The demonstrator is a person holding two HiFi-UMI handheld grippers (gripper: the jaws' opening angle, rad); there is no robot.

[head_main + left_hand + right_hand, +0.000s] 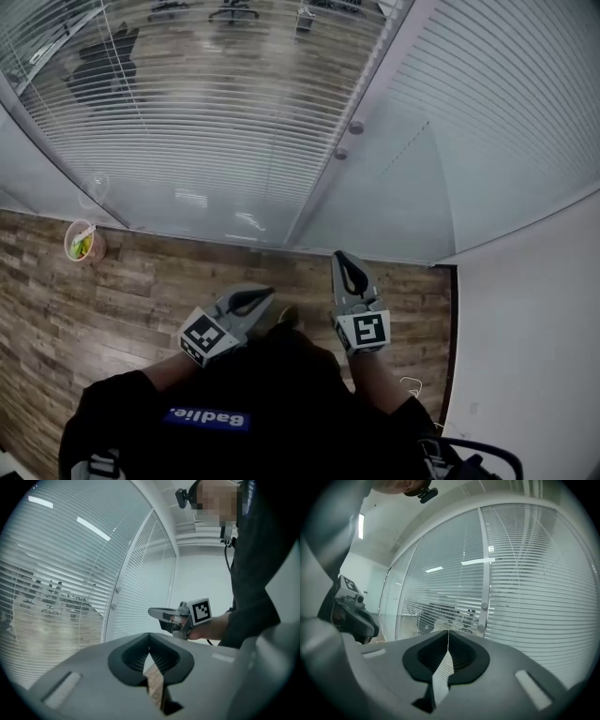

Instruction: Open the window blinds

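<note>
White slatted blinds (216,103) hang behind the glass wall ahead; those on the left panel are tilted so the office beyond shows through, while those on the right panel (506,122) are turned flat. Two round knobs (355,127) sit on the frame post between the panels. My left gripper (262,295) is held low in front of my body, shut with nothing in it. My right gripper (345,262) points at the base of the post, also shut and empty. The right gripper view shows the post and its knobs (484,605) just past the closed tips (448,632).
A small cup with green and orange contents (82,244) stands on the wood floor (122,300) by the glass at the left. A white wall (534,319) closes the right side. A loose cable (412,384) lies on the floor near my right arm.
</note>
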